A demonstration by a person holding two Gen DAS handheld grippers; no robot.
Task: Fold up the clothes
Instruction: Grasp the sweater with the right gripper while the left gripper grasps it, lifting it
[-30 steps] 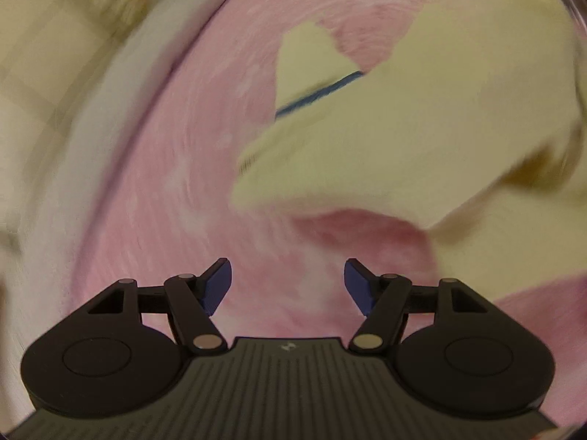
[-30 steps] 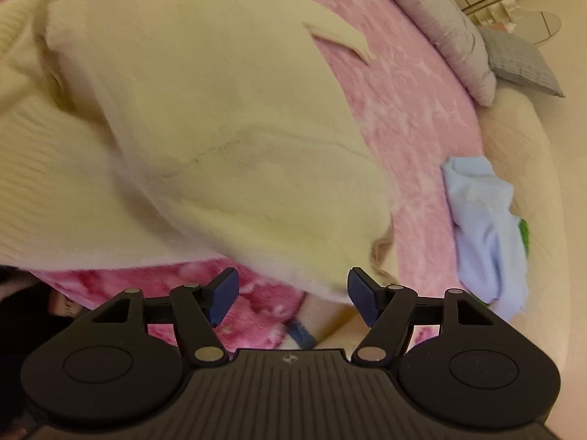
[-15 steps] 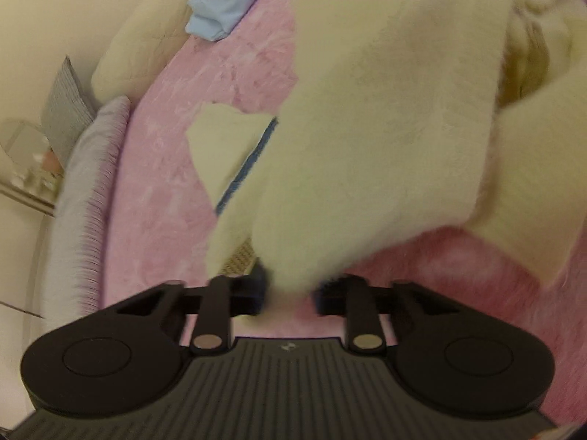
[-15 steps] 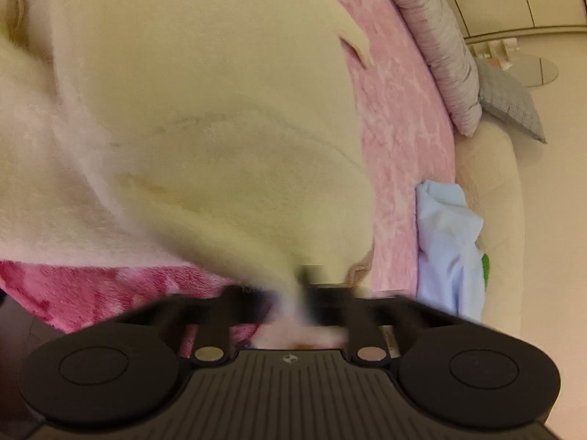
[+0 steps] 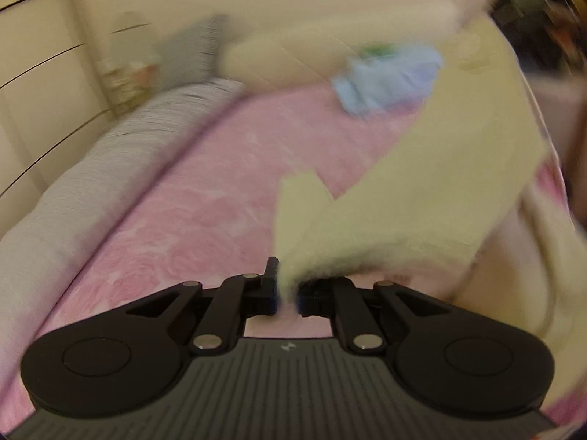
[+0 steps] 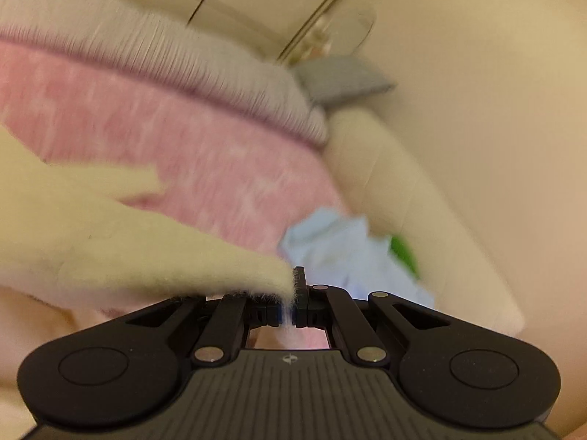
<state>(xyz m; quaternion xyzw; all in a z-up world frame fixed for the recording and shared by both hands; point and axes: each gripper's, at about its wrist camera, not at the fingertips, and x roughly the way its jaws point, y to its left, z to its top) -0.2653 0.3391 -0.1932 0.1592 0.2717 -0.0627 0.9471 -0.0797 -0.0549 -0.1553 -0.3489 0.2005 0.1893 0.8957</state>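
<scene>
Left wrist view: left gripper (image 5: 287, 299) low over pink blanket (image 5: 190, 212), jaws pinched on cream sweater (image 5: 433, 190) edge; fabric runs up & to the right. Right gripper (image 6: 290, 310) likewise clamps the sweater (image 6: 121, 249), cloth trailing left. Light-blue garment (image 6: 341, 245) just beyond, grey bolster (image 5: 91, 168) along bed edge. Both views blurred.
</scene>
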